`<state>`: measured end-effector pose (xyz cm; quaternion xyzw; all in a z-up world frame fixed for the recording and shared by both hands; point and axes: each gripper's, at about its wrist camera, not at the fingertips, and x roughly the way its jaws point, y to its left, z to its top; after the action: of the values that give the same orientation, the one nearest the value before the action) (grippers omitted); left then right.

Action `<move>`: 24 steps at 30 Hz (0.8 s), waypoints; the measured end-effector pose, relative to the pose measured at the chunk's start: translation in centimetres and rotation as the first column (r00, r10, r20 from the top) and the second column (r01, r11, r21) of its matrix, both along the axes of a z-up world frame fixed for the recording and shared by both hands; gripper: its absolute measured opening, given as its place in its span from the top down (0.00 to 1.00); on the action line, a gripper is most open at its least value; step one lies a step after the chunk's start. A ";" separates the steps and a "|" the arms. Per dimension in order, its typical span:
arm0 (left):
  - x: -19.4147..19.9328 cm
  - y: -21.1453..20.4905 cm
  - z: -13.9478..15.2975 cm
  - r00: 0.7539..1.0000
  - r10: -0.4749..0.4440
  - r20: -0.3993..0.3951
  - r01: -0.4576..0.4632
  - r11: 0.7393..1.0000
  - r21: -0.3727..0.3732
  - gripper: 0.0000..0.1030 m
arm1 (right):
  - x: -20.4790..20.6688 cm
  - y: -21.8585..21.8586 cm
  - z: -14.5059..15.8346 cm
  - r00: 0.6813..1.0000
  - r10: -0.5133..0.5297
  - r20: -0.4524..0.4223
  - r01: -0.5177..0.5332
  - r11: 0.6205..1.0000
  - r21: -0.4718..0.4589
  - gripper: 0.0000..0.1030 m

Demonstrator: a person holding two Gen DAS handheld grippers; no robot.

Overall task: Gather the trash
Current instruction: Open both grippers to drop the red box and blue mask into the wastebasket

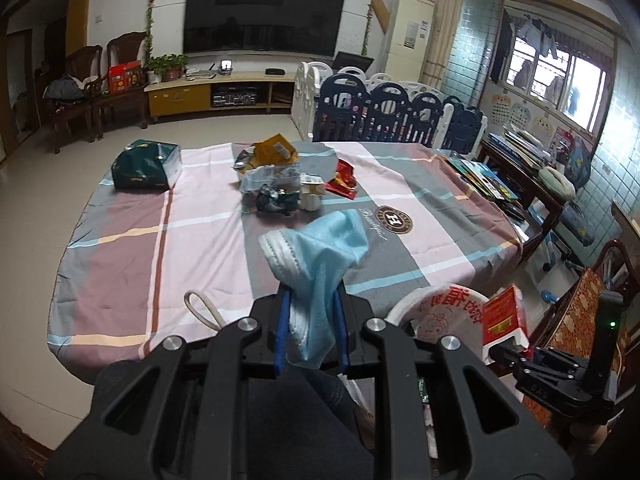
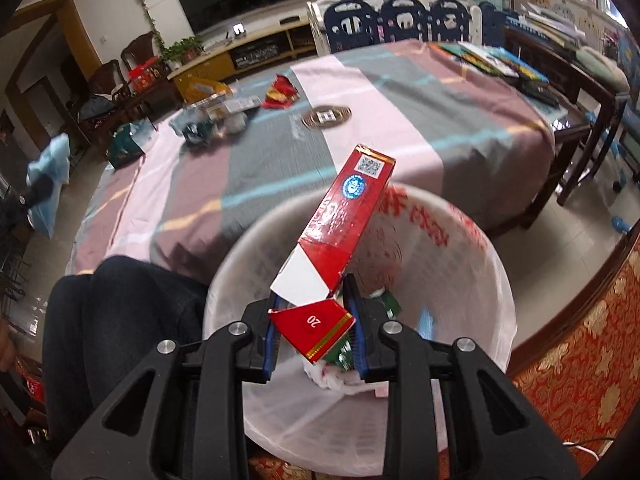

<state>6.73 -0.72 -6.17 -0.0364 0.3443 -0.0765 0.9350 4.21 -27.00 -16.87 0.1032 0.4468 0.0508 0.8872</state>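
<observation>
A blue face mask (image 1: 320, 248) was pinched in the left gripper (image 1: 311, 312) above the desk (image 1: 200, 216). A red carton (image 2: 344, 220) (torn open) was clamped in the right gripper (image 2: 314, 320) over the white trash bin (image 2: 472, 280).

A litter heap (image 1: 276, 178) crowded the checked tablecloth (image 1: 200, 240) at twelve o'clock; bare cloth lay open toward nine and three.

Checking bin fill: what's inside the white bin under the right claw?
The white bin has a bag liner; crumpled white paper and green scraps show at the bottom. The red carton and right claw cover the rest.
</observation>
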 end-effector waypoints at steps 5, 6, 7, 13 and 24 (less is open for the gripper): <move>-0.6 -4.9 0.0 0.994 -0.106 -0.006 0.106 0.994 0.038 0.81 | -0.2 -0.9 -1.1 0.998 0.019 -0.055 -0.019 1.000 -0.001 0.65; -0.6 -5.6 0.0 0.992 -0.123 -0.009 0.123 0.992 0.040 0.81 | -0.3 -1.4 -1.0 0.999 -0.008 -0.052 0.007 1.000 -0.007 0.58; -0.6 -6.4 0.0 0.990 -0.138 -0.012 0.139 0.989 0.043 0.81 | -0.5 -2.4 -0.9 0.998 -0.050 -0.045 0.050 0.999 0.003 0.43; -0.7 -10.2 -0.9 0.971 -0.235 -0.044 0.237 0.970 0.059 0.81 | -1.5 -8.7 0.0 0.975 -0.220 -0.026 0.222 0.963 0.155 0.34; 0.2 -15.7 -6.2 0.865 -0.436 -0.248 0.458 0.888 0.038 0.22 | -2.3 -11.6 1.4 0.952 -0.307 0.012 0.300 0.936 0.182 0.34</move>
<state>6.94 -16.45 -12.33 0.0807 0.4537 -0.2697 0.8455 1.94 -38.59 -15.51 0.2487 0.4012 -0.0450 0.8804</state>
